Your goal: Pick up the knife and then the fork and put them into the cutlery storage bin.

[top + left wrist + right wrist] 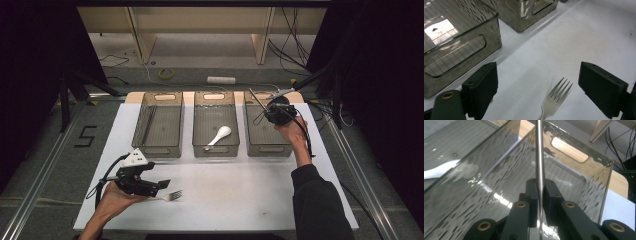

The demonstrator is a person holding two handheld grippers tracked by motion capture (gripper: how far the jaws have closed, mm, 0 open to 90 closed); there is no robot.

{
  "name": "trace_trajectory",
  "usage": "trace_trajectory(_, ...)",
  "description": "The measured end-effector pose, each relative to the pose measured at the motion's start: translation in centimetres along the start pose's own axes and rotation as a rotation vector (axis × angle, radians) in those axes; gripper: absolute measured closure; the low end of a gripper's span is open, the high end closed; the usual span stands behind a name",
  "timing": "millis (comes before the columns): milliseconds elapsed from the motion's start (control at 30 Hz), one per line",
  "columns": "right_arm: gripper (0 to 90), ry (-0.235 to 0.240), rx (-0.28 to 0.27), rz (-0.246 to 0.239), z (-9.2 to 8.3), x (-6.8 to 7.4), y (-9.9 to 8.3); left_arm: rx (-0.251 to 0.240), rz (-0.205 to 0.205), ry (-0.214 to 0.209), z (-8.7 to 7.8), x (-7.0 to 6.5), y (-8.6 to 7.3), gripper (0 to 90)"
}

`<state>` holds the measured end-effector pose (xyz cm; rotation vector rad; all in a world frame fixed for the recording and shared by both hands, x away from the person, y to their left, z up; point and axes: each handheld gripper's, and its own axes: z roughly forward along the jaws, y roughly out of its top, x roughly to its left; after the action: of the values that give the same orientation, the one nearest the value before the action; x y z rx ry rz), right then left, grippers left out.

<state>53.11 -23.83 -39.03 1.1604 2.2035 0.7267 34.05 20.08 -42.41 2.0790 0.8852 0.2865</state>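
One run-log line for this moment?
left claw: open around fork on table | right claw: shut on thin metal rod over right bin | spoon: middle bin

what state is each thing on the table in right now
left gripper: open, jaws either side of the fork
fork: flat on the table
right gripper: shut on thin metal rod
thin metal rod: held above right bin
white spoon: lying in middle bin
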Motion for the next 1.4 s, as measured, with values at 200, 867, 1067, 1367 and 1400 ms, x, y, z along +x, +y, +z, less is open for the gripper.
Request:
trace_trajectory(200, 83.8, -0.013, 0.015, 0.019, 1.0, 0.1, -0.2, -0.058, -0.021, -0.026, -0.4, -0.1, -0.1, 15.8)
trace_trajectory(867, 53.0, -0.021, 0.023, 0.045, 1.7, 1.2, -0.5, -0.034, -0.031, -0.021, 0.0, 0.1, -0.2, 15.8)
trace_trajectory(1067, 40.8, 0.022, -0.021, 0.069, 0.4, 1.3, -0.5, -0.024, -0.034, -0.021, 0.1, 0.0, -0.2, 15.8)
trace_trajectory(1367, 34.1, 0.101, -0.152, 0.087, -4.0, 2.0, -0.9, 0.013, -0.02, -0.01, 0.2, 0.0, -0.2, 15.8)
trace_trajectory(1400, 34.1, 0.114, -0.165, 0.085, -4.6, 2.2, -1.0, 0.018, -0.02, -0.01, 0.3, 0.0, -0.2, 15.8)
